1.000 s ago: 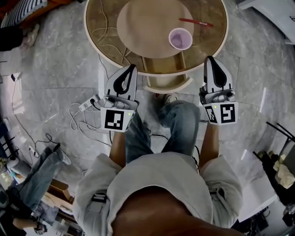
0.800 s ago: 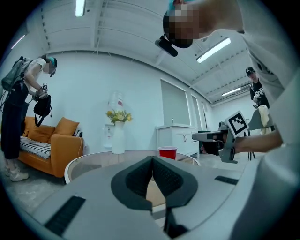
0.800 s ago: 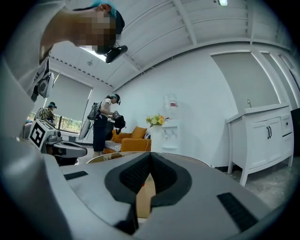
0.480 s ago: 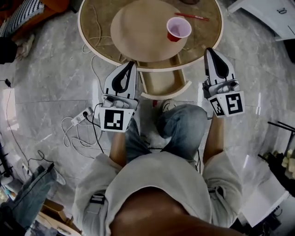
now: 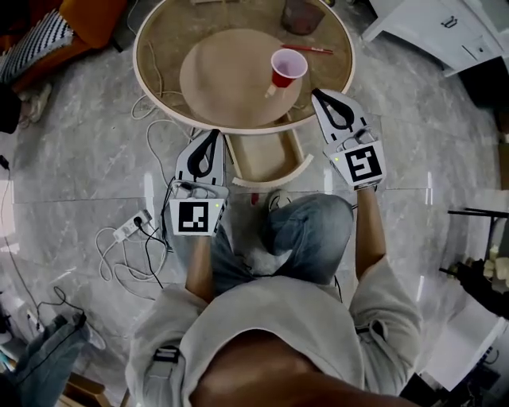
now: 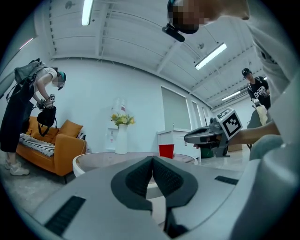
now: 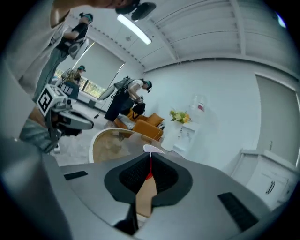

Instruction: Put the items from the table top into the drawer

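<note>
Head view, person seated at a round table (image 5: 163, 48) with a raised round disc (image 5: 223, 75) at its centre.

- Red cup (image 5: 287, 67): upright, mouth open, on the right edge of the disc. In the left gripper view it stands on the far side of the tabletop (image 6: 166, 150).
- Red pen (image 5: 307, 49): lies flat on the lower table ring, just beyond the cup to the far right. Not touching the cup.
- Dark container (image 5: 302, 14): far edge of the table, beyond the pen.
- Drawer (image 5: 258, 155): pulled out from the near side of the table, between the two grippers.
- Left gripper (image 5: 214, 133): near-left of the drawer, tip close to the table rim. Own view shows pads pressed together, nothing between them (image 6: 152, 161).
- Right gripper (image 5: 316, 93): at the right rim, tip near the cup but apart from it. Own view shows jaws closed, nothing gripped (image 7: 150, 164); the cup shows only as a red sliver beyond the seam.
- Floor: power strip (image 5: 127, 228) with loose cables to the left.
- Orange sofa (image 5: 87, 16) far left.
</note>
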Tool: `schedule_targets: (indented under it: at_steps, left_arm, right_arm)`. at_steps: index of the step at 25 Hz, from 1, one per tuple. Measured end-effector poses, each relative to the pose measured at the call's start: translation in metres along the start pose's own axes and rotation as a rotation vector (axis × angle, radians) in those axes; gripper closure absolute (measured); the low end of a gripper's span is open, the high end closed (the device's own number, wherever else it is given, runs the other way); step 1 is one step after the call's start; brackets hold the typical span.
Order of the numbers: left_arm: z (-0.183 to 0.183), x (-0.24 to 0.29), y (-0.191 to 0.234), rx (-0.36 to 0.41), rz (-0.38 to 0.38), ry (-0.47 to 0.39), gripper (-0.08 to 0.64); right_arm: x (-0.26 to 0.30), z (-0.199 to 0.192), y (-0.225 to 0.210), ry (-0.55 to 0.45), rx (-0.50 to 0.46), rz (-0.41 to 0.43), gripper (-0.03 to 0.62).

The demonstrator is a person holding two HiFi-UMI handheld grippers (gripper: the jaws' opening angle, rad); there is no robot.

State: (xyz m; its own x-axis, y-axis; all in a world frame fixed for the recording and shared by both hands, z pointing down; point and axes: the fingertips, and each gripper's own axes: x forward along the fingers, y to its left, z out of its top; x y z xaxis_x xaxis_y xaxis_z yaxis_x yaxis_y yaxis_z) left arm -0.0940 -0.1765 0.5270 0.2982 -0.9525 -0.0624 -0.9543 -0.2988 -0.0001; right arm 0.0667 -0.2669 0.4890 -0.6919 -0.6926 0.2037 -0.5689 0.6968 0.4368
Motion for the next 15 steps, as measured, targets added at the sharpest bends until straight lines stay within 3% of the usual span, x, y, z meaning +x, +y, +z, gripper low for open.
schedule_targets:
  at_steps: [2,4,7,9,15]
  left_arm:
    - [-0.002,-0.002,0.001,0.008,0.001,0.001,0.543]
    - [-0.009,-0.005,0.002,0.026,0.006,0.018,0.543]
    - [-0.015,-0.008,0.001,0.018,0.012,0.028,0.543]
    - [-0.016,-0.009,0.0,0.007,0.009,0.033,0.543]
    - [-0.018,-0.012,-0.001,0.005,0.008,0.043,0.543]
  right_arm:
    - [0.012,0.0,0.005,0.057,-0.162,0.029,0.553]
    - [0.023,-0.002,0.011,0.113,-0.33,0.06,0.468]
    - [0.035,-0.007,0.011,0.189,-0.562,0.055,0.457]
    - [0.041,-0.01,0.006,0.221,-0.631,0.057,0.463]
    - [0.056,-0.018,0.0,0.275,-0.706,0.141,0.488]
